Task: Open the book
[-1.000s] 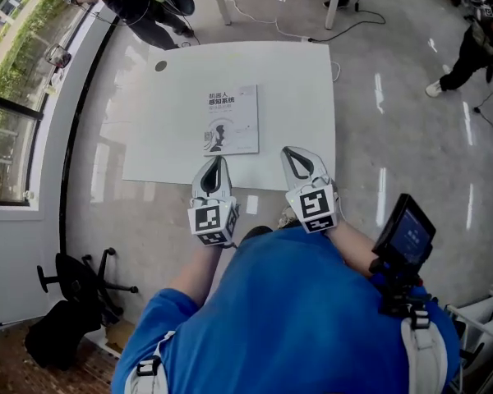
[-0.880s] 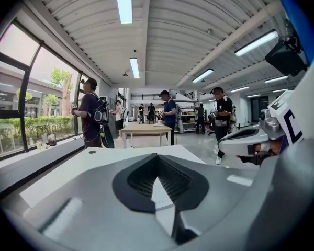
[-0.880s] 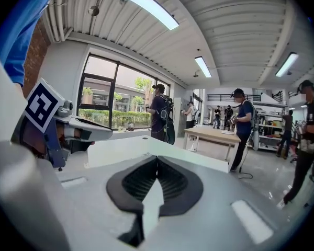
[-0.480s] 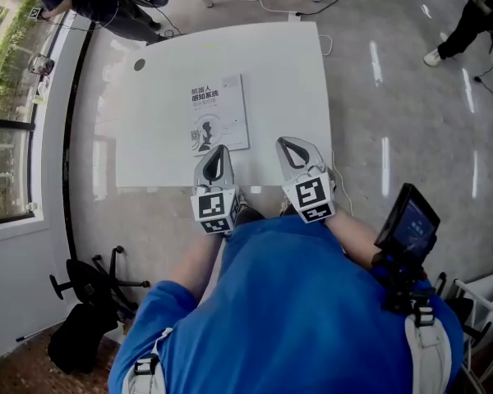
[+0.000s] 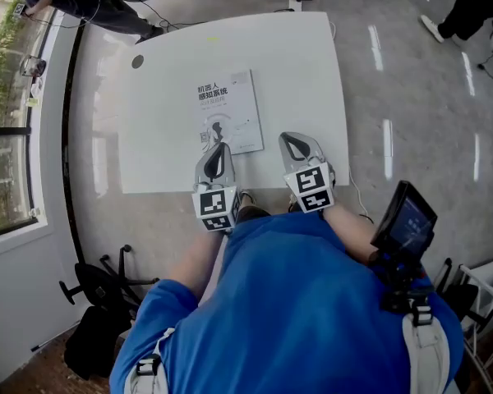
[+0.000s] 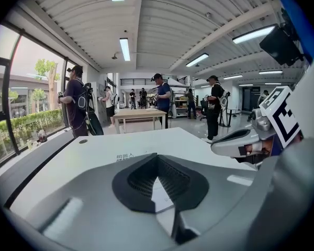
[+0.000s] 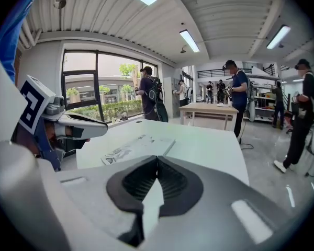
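Observation:
A closed white book (image 5: 224, 112) with dark print on its cover lies flat near the middle of the white table (image 5: 296, 72). My left gripper (image 5: 221, 146) is shut and empty, its tips over the book's near edge. My right gripper (image 5: 290, 137) is shut and empty too, over bare table to the right of the book's near right corner. In the left gripper view the shut jaws (image 6: 157, 156) cover most of the book (image 6: 126, 157). The right gripper view has the book (image 7: 138, 146) ahead to the left of the shut jaws (image 7: 157, 159).
A dark round hole (image 5: 137, 61) marks the table's far left corner. A black office chair (image 5: 99, 290) lies on the floor at the near left. Several people stand around a wooden table (image 6: 138, 115) further back. A window wall runs along the left.
Both grippers have sunk toward the table's near edge. The left one's tips now overlap the book's near edge. Both stay shut.

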Demonstrator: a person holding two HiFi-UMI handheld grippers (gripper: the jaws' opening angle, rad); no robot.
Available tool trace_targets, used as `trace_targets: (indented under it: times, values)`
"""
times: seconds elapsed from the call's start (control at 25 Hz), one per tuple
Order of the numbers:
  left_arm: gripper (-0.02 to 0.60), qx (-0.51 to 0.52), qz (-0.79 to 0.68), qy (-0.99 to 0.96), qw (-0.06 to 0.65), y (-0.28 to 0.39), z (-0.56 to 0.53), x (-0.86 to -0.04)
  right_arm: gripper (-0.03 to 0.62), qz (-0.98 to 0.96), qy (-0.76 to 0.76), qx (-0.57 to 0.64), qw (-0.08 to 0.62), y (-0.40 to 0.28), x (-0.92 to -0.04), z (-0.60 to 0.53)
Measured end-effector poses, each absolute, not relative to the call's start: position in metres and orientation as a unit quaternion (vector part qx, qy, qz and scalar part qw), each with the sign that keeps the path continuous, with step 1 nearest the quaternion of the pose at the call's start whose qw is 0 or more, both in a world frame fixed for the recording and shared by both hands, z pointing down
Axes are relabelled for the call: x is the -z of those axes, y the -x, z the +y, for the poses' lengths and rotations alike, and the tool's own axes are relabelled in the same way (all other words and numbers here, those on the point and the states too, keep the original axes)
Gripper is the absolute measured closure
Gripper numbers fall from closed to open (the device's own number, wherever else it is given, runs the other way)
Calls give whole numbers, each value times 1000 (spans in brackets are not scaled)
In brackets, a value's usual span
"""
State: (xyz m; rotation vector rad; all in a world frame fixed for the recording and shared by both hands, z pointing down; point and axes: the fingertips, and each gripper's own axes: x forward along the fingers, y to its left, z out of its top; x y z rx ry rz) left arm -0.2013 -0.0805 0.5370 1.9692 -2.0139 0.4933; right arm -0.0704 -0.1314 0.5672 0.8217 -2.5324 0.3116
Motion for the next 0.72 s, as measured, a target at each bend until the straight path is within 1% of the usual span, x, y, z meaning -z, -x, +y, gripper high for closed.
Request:
trace_targets:
  times: [0.28, 0.6, 0.64, 0.72]
  values:
    - [579, -172, -654, -720, 155, 229, -99, -544, 591, -895, -333, -144, 258, 103, -586, -153]
    - [578, -167, -622, -751, 147, 284, -105, -547, 585, -862, -371, -182, 294, 140, -615, -161]
    - [578, -166, -618, -754, 147, 292, -105, -547, 573, -857, -375, -191, 298, 143, -619, -161]
    - [579, -166, -612, -759, 147, 305, -105, -549, 526, -847, -381, -208, 307, 149, -626, -163]
